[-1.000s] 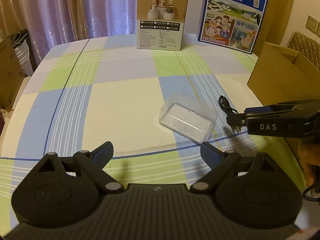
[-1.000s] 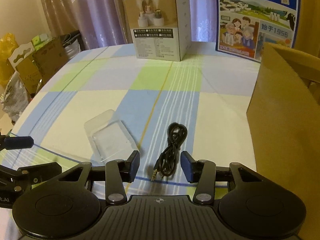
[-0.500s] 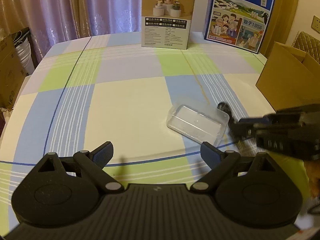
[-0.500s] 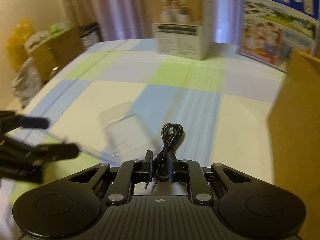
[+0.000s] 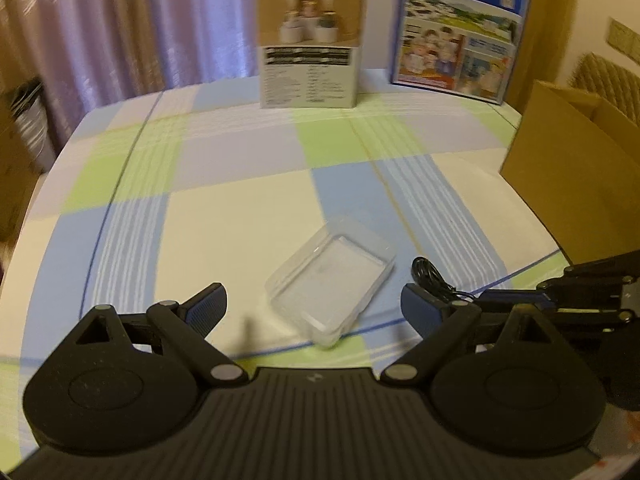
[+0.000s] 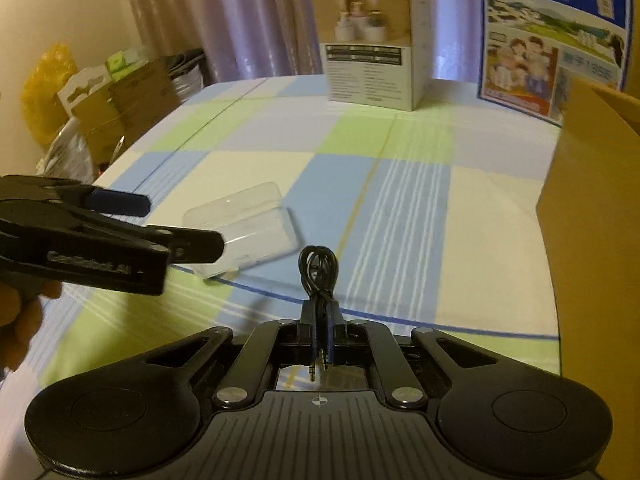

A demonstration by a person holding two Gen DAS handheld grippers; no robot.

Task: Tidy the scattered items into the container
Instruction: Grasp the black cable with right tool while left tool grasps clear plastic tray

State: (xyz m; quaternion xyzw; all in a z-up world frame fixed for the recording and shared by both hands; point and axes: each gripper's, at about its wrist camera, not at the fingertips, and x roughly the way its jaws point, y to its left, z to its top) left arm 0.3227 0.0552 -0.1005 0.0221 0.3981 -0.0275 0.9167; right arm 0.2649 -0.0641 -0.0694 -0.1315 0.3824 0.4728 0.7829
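A clear plastic container (image 5: 332, 276) lies open-side up on the checked tablecloth, right in front of my left gripper (image 5: 314, 304), which stands open and wide with nothing between its fingers. The same clear container (image 6: 248, 228) shows in the right wrist view, with the left gripper (image 6: 176, 224) at its left. A coiled black audio cable (image 6: 319, 264) is pinched between the pads of my right gripper (image 6: 319, 312), whose jaws are finishing their closing on it. Its loop sticks out forward and its plugs hang behind the pads. In the left wrist view the cable (image 5: 430, 276) lies just right of the container.
A brown cardboard box (image 5: 568, 184) stands open at the table's right edge, close to the right gripper. A white product box (image 5: 310, 40) and a blue milk carton (image 5: 460, 32) stand at the far side. Boxes and bags (image 6: 100, 96) sit beyond the left edge.
The right gripper closed from open onto the black cable. The left gripper turned a little and came nearer the clear container, still open.
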